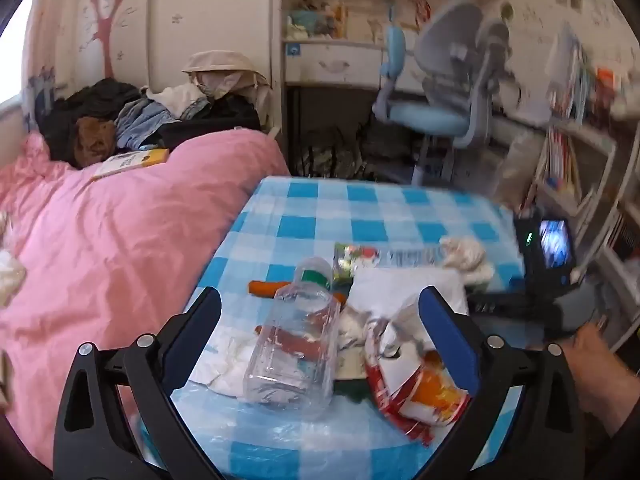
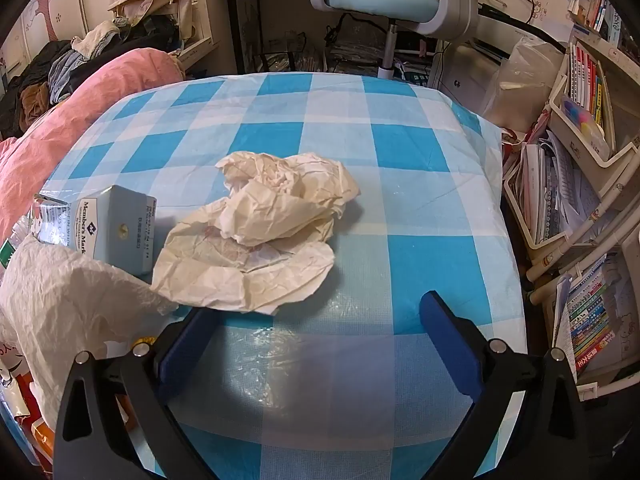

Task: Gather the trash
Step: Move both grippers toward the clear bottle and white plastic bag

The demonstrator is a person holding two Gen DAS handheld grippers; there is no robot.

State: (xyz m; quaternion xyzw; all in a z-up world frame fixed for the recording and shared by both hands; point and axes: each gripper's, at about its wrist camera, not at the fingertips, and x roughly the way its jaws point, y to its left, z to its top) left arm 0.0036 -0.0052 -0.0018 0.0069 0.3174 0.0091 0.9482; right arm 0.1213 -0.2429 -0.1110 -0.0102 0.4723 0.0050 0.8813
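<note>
Trash lies scattered on the checked table [image 2: 400,140], none of it picked up yet.

Both tongs gape wide and empty: the left tongs [image 1: 320,312] hover over a clear plastic bottle [image 1: 296,344] and a red-and-orange wrapper [image 1: 416,392], while the right tongs [image 2: 320,316] face a crumpled paper wad [image 2: 264,232] just beyond their tips. Collecting seems only at the approach stage; next, either pair likely needs to drop lower, straddle its piece and close.

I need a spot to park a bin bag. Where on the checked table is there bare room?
Free: the far half of the checked tablecloth beyond the crumpled paper, and its right side toward the bookshelves. Crowded: the left near corner, with the clear bottle, snack wrapper and small box.
</note>
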